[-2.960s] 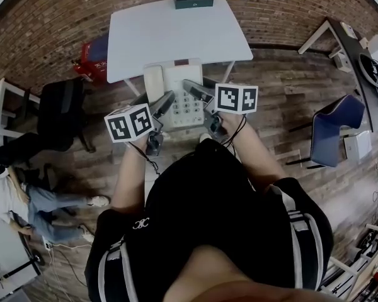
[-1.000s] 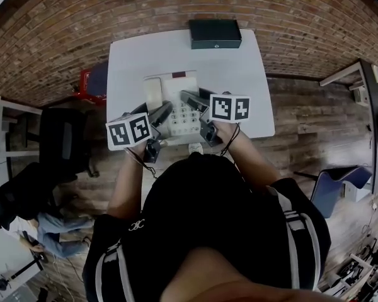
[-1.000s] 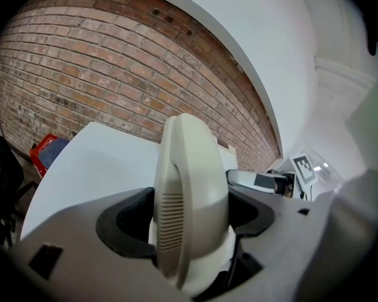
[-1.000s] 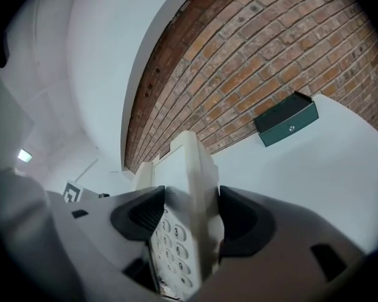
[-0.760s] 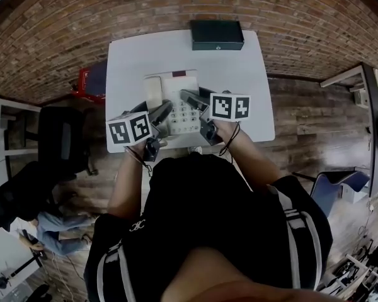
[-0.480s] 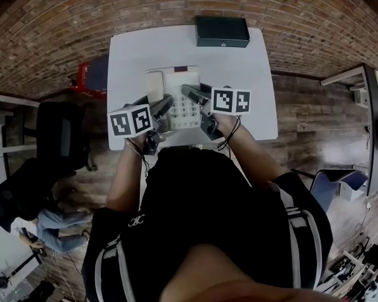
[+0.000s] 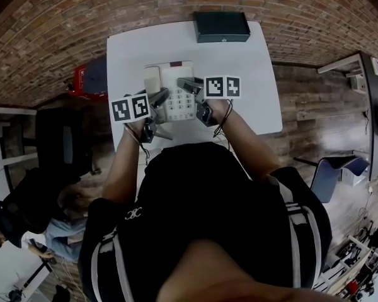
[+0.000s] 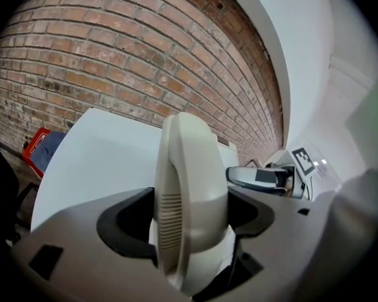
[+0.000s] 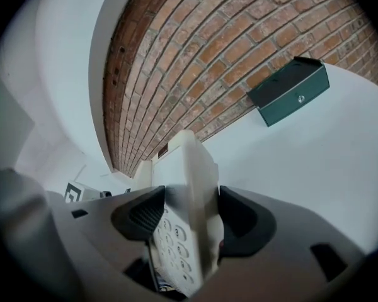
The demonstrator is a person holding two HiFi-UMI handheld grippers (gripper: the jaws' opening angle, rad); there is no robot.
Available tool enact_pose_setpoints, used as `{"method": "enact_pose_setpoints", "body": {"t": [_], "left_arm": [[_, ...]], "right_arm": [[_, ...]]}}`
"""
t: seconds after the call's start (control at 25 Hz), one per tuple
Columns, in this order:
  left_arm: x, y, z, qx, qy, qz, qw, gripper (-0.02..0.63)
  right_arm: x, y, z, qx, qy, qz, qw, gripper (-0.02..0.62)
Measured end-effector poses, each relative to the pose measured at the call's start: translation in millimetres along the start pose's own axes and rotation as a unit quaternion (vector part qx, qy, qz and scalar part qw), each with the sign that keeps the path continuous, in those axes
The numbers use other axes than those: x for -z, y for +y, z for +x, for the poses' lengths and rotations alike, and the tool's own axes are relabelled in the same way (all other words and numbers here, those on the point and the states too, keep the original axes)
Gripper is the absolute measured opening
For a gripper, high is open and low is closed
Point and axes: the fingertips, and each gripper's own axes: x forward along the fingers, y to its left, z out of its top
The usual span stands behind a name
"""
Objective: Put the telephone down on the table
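telephone (image 7: 174, 97) over table (image 7: 253, 87) middle, box (image 7: 222, 26) at far edge

Smooth plastic telephone (image 7: 174, 99), matt table (image 7: 170, 39)

Shows a dark green box (image 7: 222, 26) at twelve o'clock by the brick wall (image 7: 82, 17), a red crate (image 7: 80, 79) at ten, a black chair (image 7: 53, 140) at nine and a blue chair (image 7: 327, 173) at four on plank flooring (image 7: 309, 118).

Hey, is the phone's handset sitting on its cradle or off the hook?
On its cradle: the head view shows the handset lying along the telephone's left side, with the left gripper's jaws shut across it.
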Motion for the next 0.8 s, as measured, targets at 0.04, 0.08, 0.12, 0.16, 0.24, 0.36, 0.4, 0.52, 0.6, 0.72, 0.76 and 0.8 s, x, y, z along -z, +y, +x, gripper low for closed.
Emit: {"method": "enact_pose_setpoints", "body": {"t": [0.04, 0.08, 0.12, 0.16, 0.24, 0.36, 0.4, 0.52, 0.6, 0.72, 0.76, 0.8], "left_arm": [[-1.3, 5.2, 3.3, -0.001, 0.004, -0.001, 1.0, 0.341], [-2.9, 10.5, 6.6, -0.002, 0.008, -0.002, 1.0, 0.341], [-4.3, 15.7, 10.2, -0.003, 0.013, -0.002, 0.9999, 0.339], [-5.2, 20.7, 14.0, -0.005, 0.017, -0.003, 0.9998, 0.339], [-5.8, 29.6, 22.7, -0.007, 0.026, -0.006, 0.9996, 0.337], [-6.7, 41.4, 35.3, -0.009, 0.037, -0.01, 0.9992, 0.336], [-6.9, 45.6, 39.3, -0.01, 0.041, -0.011, 0.9991, 0.335], [-6.1, 58.5, 52.1, -0.016, 0.054, -0.016, 0.9983, 0.334], [-4.0, 65.6, 60.9, -0.018, 0.064, -0.022, 0.9975, 0.333], [-0.1, 73.1, 72.1, -0.018, 0.077, -0.034, 0.9963, 0.331], [0.9, 75.6, 75.1, -0.017, 0.08, -0.037, 0.996, 0.331], [1.8, 78.0, 77.6, -0.017, 0.081, -0.041, 0.9957, 0.331]], "right_arm": [[-0.1, -3.2, 5.4, 0.001, 0.001, 0.005, 1.0, 0.233], [-0.8, -6.4, 11.0, 0.003, 0.002, 0.009, 1.0, 0.233], [-1.7, -9.6, 16.6, 0.004, 0.003, 0.012, 1.0, 0.233], [-2.6, -13.0, 22.1, 0.005, 0.005, 0.013, 1.0, 0.233], [-4.0, -20.8, 32.0, 0.007, 0.01, 0.015, 1.0, 0.233], [-6.1, -32.3, 44.9, 0.009, 0.018, 0.018, 1.0, 0.233], [-6.3, -36.2, 49.5, 0.008, 0.021, 0.021, 1.0, 0.233], [-4.8, -49.8, 63.3, 0.009, 0.03, 0.037, 0.999, 0.233], [-3.0, -59.5, 70.6, 0.012, 0.035, 0.047, 0.998, 0.233], [-0.7, -71.8, 78.2, 0.018, 0.041, 0.054, 0.998, 0.233], [-0.2, -74.7, 80.7, 0.02, 0.043, 0.054, 0.997, 0.233], [0.1, -77.1, 83.3, 0.021, 0.046, 0.054, 0.997, 0.233]]}}
